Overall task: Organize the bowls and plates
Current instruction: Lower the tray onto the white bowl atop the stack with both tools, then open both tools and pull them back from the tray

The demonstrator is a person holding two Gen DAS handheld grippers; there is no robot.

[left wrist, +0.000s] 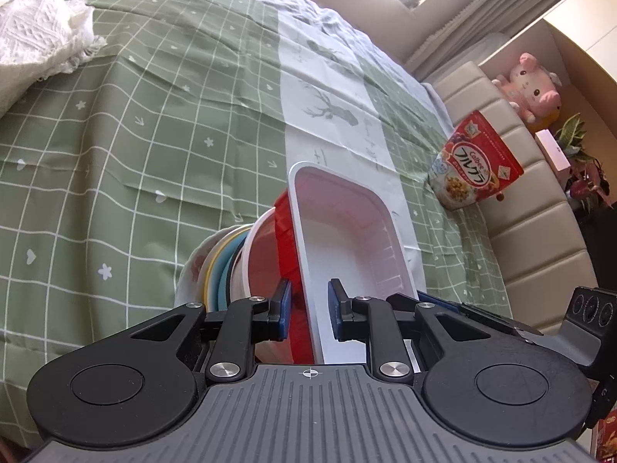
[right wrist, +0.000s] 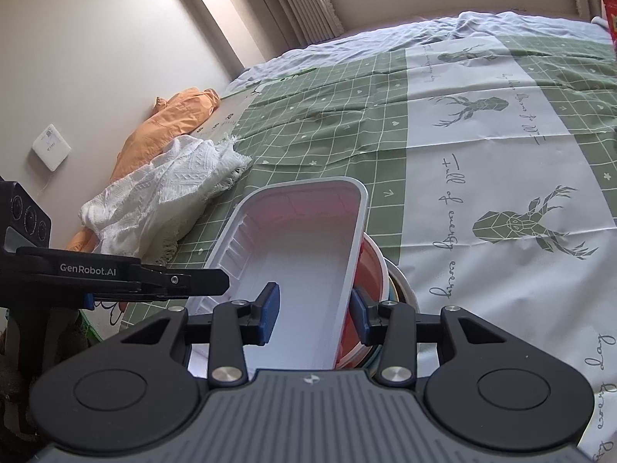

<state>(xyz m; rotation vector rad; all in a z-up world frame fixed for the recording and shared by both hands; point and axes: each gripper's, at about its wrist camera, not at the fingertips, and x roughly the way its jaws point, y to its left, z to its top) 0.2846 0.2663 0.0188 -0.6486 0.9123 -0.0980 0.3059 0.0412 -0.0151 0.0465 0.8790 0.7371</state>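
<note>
A white rectangular plastic tray [left wrist: 347, 239] sits on top of a stack: a red bowl [left wrist: 283, 227], a white bowl [left wrist: 250, 266], and several plates [left wrist: 216, 266] in blue, yellow and white. The stack rests on a green checked cloth [left wrist: 135, 135]. My left gripper [left wrist: 307, 310] straddles the tray's near wall, jaws apart with a gap on each side. My right gripper [right wrist: 314, 308] straddles the opposite wall of the same tray [right wrist: 300, 247], jaws also apart. The red bowl [right wrist: 366, 266] shows beneath the tray in the right wrist view. The left gripper's body [right wrist: 115, 270] shows at left there.
A red cereal bag [left wrist: 474, 162] stands to the right against a beige padded headboard [left wrist: 540, 231]. A white knitted cloth [right wrist: 166, 193] and an orange garment [right wrist: 169, 119] lie at the left. A pink plush toy [left wrist: 532, 85] sits on a shelf.
</note>
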